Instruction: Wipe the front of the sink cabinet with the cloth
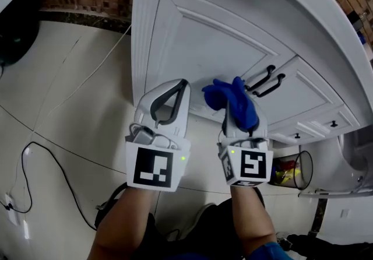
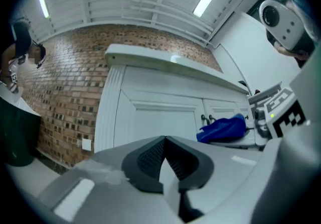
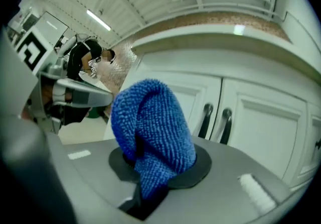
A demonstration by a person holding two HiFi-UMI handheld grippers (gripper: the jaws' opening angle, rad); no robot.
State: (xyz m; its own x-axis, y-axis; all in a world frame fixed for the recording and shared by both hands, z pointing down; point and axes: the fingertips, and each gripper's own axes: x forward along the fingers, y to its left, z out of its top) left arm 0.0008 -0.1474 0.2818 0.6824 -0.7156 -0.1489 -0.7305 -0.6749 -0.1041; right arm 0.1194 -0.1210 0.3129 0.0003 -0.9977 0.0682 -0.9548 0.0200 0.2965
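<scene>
The right gripper (image 3: 150,170) is clenched on a blue cloth (image 3: 150,127), which bunches up out of its jaws. It holds the cloth in front of the white cabinet (image 1: 215,43), at the lower part of the left door, just left of the two black handles (image 1: 265,81); whether the cloth touches the door cannot be told. The left gripper (image 2: 164,142) hangs beside it, near the cabinet's left corner, with its jaws pressed together on nothing.

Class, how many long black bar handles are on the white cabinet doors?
2: side by side where the two doors meet, one handle just left of the other handle, behind the blue cloth. More may be hidden.
</scene>
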